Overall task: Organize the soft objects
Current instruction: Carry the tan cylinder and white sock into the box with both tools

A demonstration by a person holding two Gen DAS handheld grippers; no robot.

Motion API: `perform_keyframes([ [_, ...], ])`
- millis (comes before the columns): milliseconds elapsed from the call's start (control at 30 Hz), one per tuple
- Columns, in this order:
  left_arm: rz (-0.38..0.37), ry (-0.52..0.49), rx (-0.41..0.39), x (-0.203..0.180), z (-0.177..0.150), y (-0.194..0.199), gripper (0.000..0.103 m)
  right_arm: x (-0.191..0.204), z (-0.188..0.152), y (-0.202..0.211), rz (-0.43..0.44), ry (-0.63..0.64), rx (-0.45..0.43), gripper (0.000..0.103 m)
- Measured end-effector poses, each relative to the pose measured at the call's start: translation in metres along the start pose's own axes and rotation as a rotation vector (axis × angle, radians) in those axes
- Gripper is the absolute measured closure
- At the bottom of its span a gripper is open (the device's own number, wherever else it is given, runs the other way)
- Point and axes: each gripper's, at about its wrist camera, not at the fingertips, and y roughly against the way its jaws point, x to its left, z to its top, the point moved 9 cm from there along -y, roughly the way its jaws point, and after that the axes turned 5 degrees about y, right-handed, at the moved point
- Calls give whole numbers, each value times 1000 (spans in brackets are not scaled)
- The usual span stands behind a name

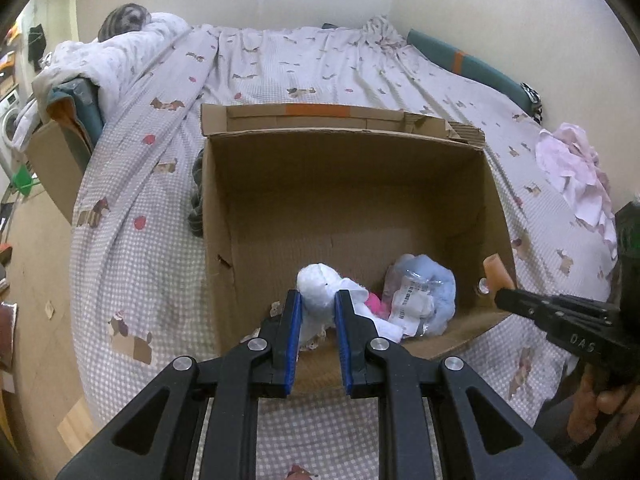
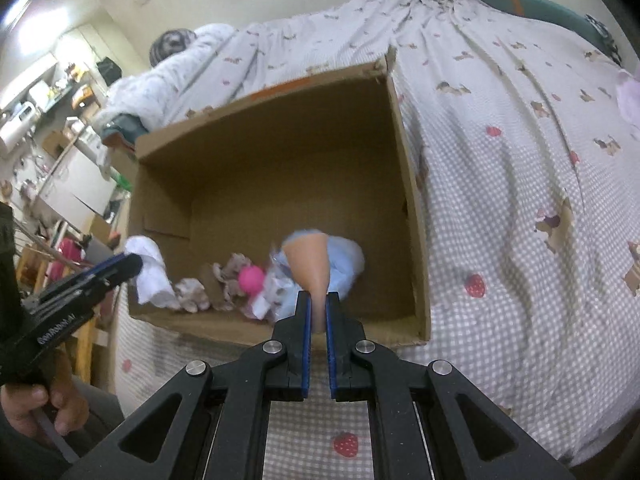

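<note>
right tongs (image 2: 318,310) clamping peach cone (image 2: 310,264), cardboard box (image 2: 412,208)

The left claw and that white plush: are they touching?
Touching. In the left wrist view, the left claw has its blue fingers pressed against both sides of the white plush, above the box.

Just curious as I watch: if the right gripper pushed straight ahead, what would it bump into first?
Probably the pale blue soft toy lying in the cardboard box. The right gripper already pinches a peach-coloured piece, which would touch it first; depth is unclear.

White plush (image 1: 320,284) and peach piece (image 2: 314,264) held above cardboard box (image 1: 344,184)
</note>
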Motion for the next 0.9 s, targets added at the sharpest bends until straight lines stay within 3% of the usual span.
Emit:
perform_keyframes([
  [367,-8,-36,38,-15,-4,-28,87,-12,-7,-26,-71,-18,91,94],
  [767,5,-45,55,-16,-9,-35,82,-2,-6,-40,-55,-13,123,94],
  [833,5,-34,51,-14,-8,-34,70,0,-6,-42,-57,-11,125,94],
  [900,-5,-23,46,-14,-6,-32,43,-1,-6,-42,-59,-15,126,94],
])
